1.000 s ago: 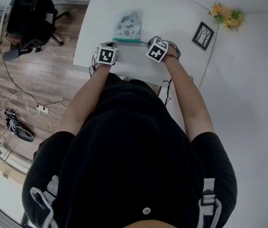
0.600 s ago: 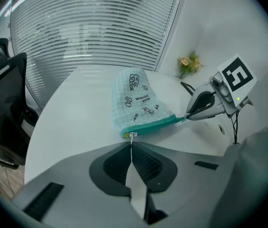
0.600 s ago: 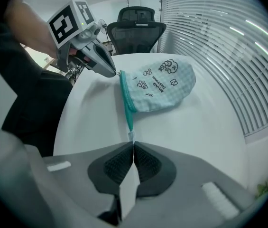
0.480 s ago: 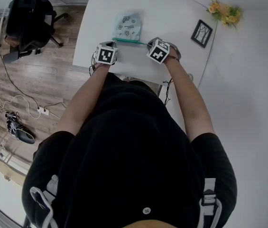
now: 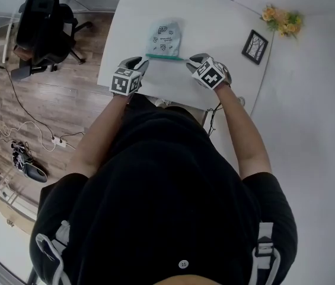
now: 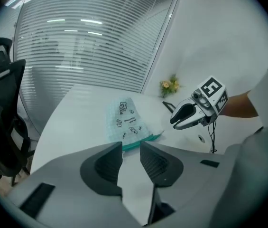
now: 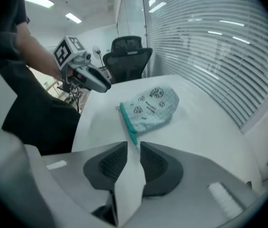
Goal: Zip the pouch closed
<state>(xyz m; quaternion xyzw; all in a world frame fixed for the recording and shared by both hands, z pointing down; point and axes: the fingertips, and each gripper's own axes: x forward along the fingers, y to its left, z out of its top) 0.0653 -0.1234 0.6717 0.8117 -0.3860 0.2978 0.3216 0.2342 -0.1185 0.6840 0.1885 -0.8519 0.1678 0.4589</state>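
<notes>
Pouch (image 5: 164, 38) lies flat on the table (image 5: 214, 22). Its teal zip edge faces the person and looks straight and shut, so the task seems finished or nearly so. The left gripper (image 5: 137, 65) and right gripper (image 5: 194, 61) have just been opening. Their jaws are slightly apart and empty, each near one zip end without touching it.

I read the pouch (image 5: 164, 37) as pale mint check with dark doodles and a teal zip band (image 5: 164, 57), the table (image 5: 214, 28) white, the flowers (image 5: 283, 18) yellow.
</notes>
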